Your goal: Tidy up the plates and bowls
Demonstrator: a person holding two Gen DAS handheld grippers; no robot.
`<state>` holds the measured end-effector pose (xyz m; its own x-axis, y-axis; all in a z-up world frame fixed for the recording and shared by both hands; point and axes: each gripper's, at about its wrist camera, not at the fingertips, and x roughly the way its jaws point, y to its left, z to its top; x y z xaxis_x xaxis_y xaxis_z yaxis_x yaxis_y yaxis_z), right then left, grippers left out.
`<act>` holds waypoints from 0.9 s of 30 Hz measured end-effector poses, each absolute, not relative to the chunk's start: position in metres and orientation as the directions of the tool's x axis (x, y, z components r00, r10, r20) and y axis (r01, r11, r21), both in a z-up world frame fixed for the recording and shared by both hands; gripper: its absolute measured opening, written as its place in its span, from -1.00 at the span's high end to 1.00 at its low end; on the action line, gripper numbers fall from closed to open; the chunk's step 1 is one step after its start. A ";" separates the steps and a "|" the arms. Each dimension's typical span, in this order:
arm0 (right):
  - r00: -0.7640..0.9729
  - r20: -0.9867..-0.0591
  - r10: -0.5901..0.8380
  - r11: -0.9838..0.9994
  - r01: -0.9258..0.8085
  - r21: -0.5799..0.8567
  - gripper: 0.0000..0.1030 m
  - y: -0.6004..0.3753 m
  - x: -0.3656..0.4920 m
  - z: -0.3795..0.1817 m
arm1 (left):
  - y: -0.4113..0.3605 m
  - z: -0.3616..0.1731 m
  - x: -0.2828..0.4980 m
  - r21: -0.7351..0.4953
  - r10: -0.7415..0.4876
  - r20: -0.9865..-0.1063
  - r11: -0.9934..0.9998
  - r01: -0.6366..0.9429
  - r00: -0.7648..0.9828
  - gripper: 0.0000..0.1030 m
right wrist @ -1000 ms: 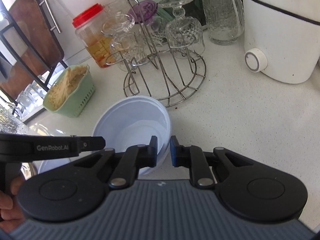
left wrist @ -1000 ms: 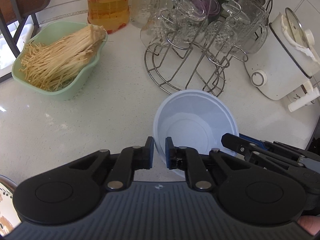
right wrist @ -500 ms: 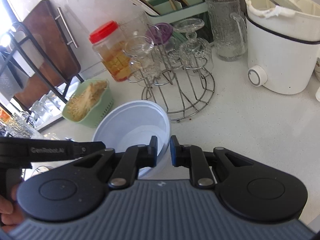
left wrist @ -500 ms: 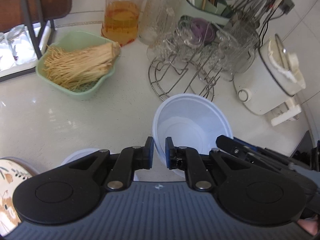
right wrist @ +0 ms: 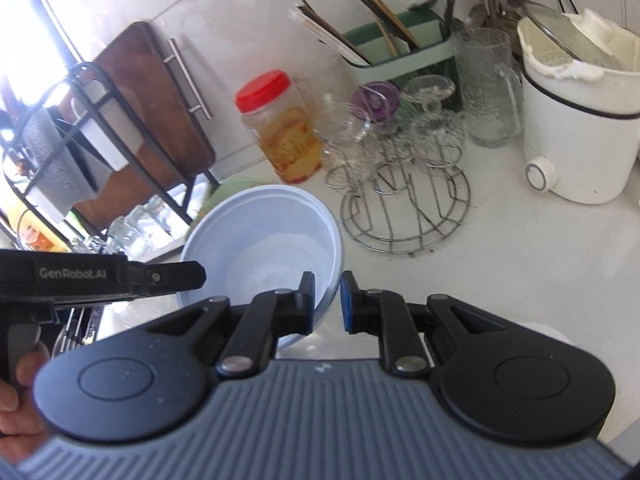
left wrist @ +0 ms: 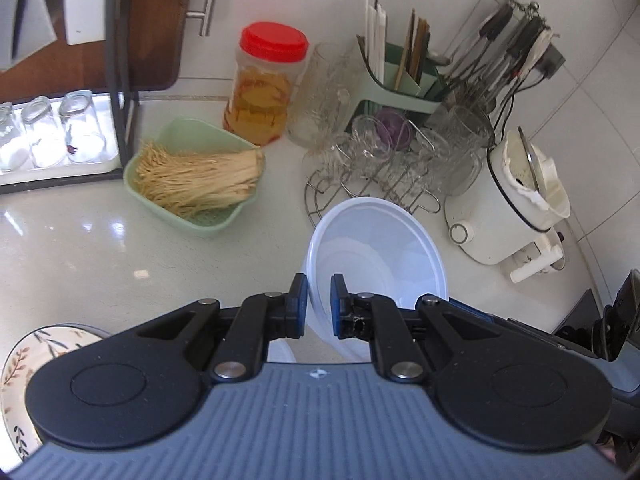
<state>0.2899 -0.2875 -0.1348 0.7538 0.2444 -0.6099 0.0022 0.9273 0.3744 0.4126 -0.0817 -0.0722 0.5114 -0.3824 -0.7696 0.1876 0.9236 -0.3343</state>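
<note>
- Pale blue plastic bowl [left wrist: 378, 256]: empty, round, smooth-walled, tilted so that its opening faces the camera; centre of the left wrist frame, and left of centre in the right wrist frame [right wrist: 264, 236], clear of the counter.
- Patterned plate [left wrist: 24, 364]: cream with leaf motifs, partly hidden, at the lower left edge of the left wrist frame.

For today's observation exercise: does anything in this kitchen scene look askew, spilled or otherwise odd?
Only the pale blue bowl: it is off the counter and tilted, each side of its rim pinched by the left tongs and right tongs. Nothing looks spilled or broken.
</note>
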 end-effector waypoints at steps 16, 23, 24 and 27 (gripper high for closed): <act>0.722 -0.626 0.295 0.934 -0.081 0.347 0.68 -0.232 0.284 -0.134 | -0.026 -0.072 0.386 -0.319 -0.332 -0.783 0.940 0.119 0.526 0.73; 0.670 -0.673 0.313 0.939 -0.116 0.322 0.68 -0.206 0.285 -0.152 | -0.007 -0.098 0.377 -0.270 -0.275 -0.826 0.959 0.082 0.492 0.72; 0.667 -0.677 0.311 0.942 -0.121 0.313 0.68 -0.202 0.285 -0.154 | -0.005 -0.103 0.377 -0.266 -0.270 -0.831 0.961 0.080 0.487 0.72; 0.653 -0.696 0.299 0.949 -0.129 0.287 0.68 -0.195 0.286 -0.162 | -0.002 -0.118 0.374 -0.256 -0.257 -0.848 0.964 0.067 0.463 0.72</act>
<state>0.2855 -0.1953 -0.1618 0.6527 0.2993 -0.6960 -0.1292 0.9492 0.2871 0.3741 -0.0017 -0.1184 0.4626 -0.2572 -0.8484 0.0673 0.9644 -0.2556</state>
